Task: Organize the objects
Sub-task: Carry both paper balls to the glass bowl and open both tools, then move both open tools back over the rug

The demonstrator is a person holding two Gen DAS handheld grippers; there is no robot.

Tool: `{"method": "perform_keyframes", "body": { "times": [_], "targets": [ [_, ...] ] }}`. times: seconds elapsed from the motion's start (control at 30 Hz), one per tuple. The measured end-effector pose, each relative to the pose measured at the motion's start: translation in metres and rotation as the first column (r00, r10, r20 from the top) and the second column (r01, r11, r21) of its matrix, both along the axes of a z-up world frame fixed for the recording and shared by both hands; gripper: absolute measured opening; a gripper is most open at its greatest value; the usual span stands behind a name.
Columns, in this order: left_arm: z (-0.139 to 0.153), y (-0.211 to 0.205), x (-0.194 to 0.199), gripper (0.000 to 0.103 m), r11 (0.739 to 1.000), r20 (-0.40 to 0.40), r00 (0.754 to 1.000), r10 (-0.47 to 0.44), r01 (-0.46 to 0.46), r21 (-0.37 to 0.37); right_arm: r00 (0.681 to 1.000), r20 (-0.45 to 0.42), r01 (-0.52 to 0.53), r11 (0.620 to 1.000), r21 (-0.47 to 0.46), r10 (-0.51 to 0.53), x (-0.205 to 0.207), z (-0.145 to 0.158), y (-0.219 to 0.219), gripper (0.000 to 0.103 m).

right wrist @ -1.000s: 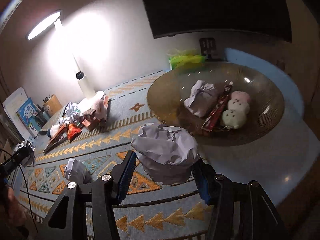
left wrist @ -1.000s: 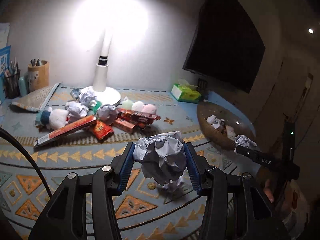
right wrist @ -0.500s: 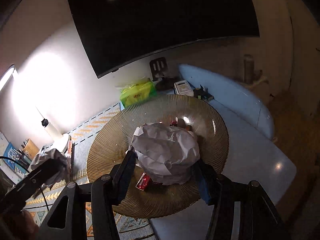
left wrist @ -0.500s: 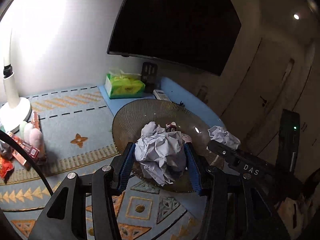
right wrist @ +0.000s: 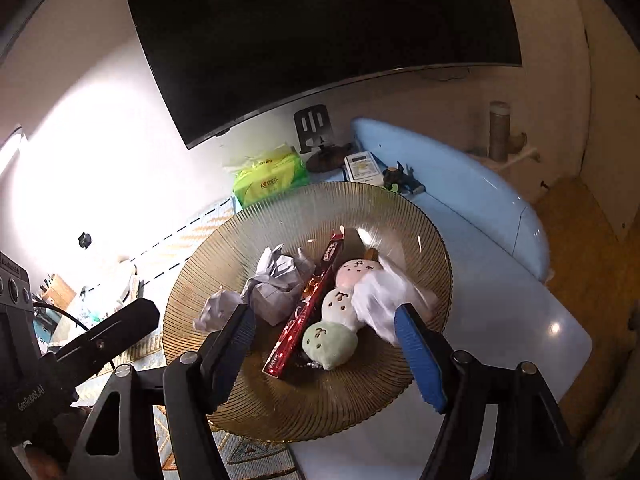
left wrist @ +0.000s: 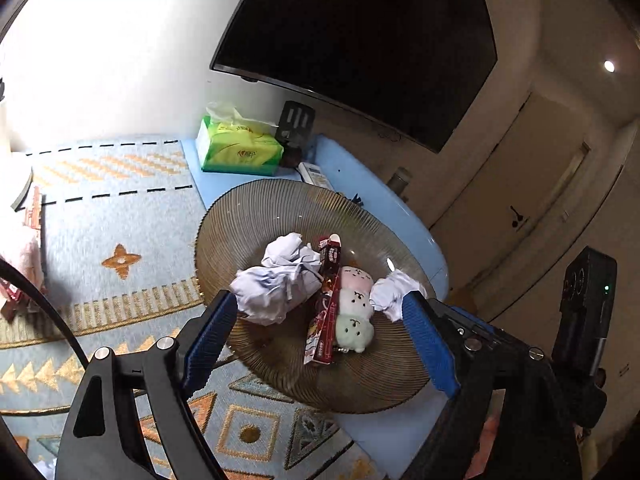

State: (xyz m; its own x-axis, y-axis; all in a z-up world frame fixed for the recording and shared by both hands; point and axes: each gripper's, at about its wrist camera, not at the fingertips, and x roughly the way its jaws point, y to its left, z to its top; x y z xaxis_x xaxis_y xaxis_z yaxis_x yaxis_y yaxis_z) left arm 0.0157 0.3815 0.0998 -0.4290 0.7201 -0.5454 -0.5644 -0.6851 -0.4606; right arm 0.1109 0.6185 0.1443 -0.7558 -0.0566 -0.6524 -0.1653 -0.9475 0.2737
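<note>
Both grippers hang over an amber ribbed glass bowl (left wrist: 248, 216) (right wrist: 288, 208). My left gripper (left wrist: 318, 340) has its jaws opening, nothing pressed between the blue pads. A crumpled paper ball (left wrist: 276, 284) lies in the bowl just past its left fingertip. My right gripper (right wrist: 328, 354) is opening too. A blurred white paper ball (right wrist: 380, 296) sits loose by its right fingertip, against the plush dumpling toy (right wrist: 340, 308). The bowl also holds a red snack box (right wrist: 308, 308) and other paper balls (right wrist: 280, 284).
A green tissue box (left wrist: 236, 152), a phone stand (left wrist: 296, 120) and a remote (left wrist: 314, 172) stand behind the bowl, under a dark wall screen. A patterned mat (left wrist: 120, 220) covers the blue table to the left. The table's edge (right wrist: 560, 344) drops off at the right.
Both grippers swung from the mat to above the bowl, then opened. The paper ball each one held has dropped out and now lies in the bowl.
</note>
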Motion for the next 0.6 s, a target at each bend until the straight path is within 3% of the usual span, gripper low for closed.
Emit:
{"method": "perform_keyframes", "body": {
  "times": [0.17,0.33,0.43,0.53,0.6],
  "targets": [
    [0.017,-0.036,0.011,0.084,0.998,-0.02,0.999,0.038,-0.037,0.053,1.0,0.007,-0.018,0.999,-0.041,0.018,0.01,-0.001,-0.01,0.071],
    [0.053,-0.087,0.039,0.084,0.994,-0.137,0.988,0.066,-0.053,0.096,0.997,0.01,-0.074,0.997,-0.011,0.074,0.017,0.002,-0.043,0.071],
    [0.076,-0.128,0.061,0.084,0.995,-0.244,0.967,0.076,-0.058,0.081,0.992,0.011,-0.127,0.992,0.006,0.127,0.021,0.002,-0.07,0.071],
    [0.092,-0.177,0.077,0.084,0.992,-0.322,0.938,0.13,-0.122,0.044,0.982,0.017,-0.188,0.982,0.005,0.188,0.025,-0.003,-0.1,0.071],
    [0.094,-0.209,0.083,0.097,0.982,-0.348,0.921,0.177,-0.187,0.005,0.968,0.032,-0.248,0.969,-0.004,0.248,0.027,-0.01,-0.123,0.071]
  ]
}}
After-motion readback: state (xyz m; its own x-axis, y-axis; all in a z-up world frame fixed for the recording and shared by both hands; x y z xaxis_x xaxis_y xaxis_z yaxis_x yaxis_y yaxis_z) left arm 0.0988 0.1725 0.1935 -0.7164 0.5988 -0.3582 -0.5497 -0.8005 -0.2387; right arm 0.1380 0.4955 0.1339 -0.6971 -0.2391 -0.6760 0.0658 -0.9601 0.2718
